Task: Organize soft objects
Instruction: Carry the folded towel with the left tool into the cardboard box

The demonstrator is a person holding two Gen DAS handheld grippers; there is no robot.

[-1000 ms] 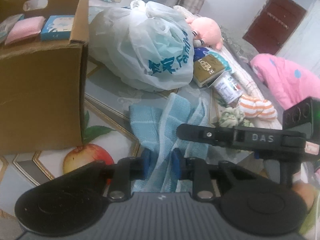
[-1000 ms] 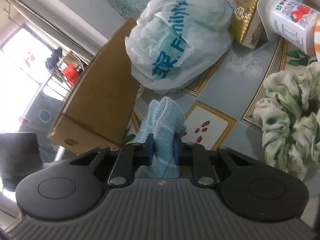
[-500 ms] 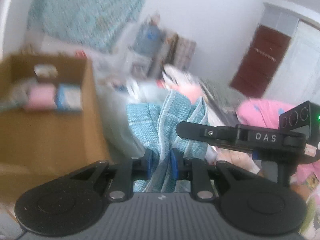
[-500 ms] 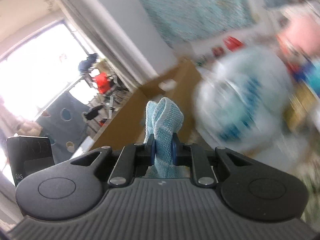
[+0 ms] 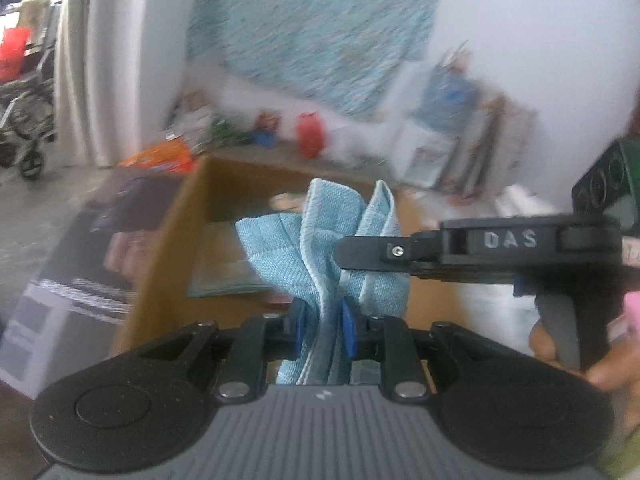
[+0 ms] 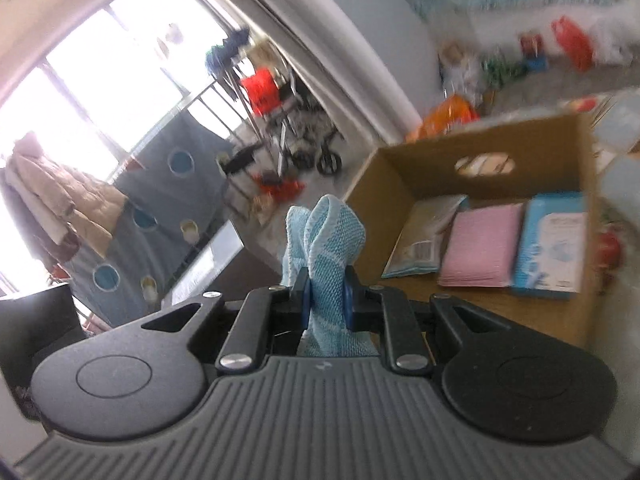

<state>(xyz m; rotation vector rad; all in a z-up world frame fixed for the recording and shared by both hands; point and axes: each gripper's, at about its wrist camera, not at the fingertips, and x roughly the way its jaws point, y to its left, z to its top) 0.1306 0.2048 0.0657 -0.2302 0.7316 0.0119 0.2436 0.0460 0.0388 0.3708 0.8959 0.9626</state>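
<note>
Both the left gripper (image 5: 321, 327) and right gripper (image 6: 325, 298) have fingers clamped on the blue towel (image 5: 320, 240); its trailing folds could snag the cardboard box (image 6: 472, 152) rim.

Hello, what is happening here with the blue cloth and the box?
A person holds a gripper in each hand, and both are shut on one light blue towel. The left gripper pinches a bunched fold of it, and the right gripper pinches another part. The towel hangs in the air in front of an open cardboard box. Inside the box lie a pale packet, a pink pad and a blue packet, side by side. The towel is not yet in the box.
</note>
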